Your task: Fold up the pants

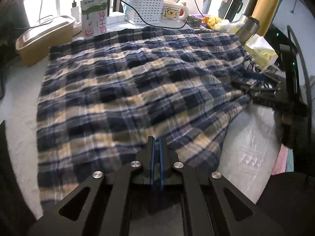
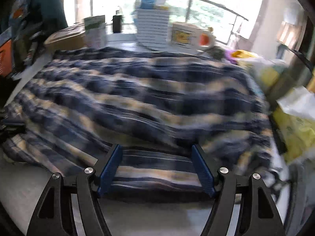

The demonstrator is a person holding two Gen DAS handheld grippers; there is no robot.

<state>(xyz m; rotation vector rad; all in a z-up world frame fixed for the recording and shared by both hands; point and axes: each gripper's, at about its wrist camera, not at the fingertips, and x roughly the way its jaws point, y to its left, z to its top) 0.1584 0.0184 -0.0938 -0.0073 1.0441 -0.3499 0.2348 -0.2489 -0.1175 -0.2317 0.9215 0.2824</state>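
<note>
Plaid pants (image 1: 137,90) spread flat on pale worktop (image 1: 246,137), left gripper (image 1: 157,139) jaws pinched together on their near hem, right gripper (image 2: 156,153) jaws wide apart straddling the near edge, milk carton (image 1: 94,17) and mug (image 1: 173,12) behind the pants sharp only in left view.

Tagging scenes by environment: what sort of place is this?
Most likely a home, on a cluttered table by a window. Navy and beige plaid pants lie spread on the white surface, with a white cartoon-bear mug, a green and white milk carton and a white perforated plastic basket behind.
</note>
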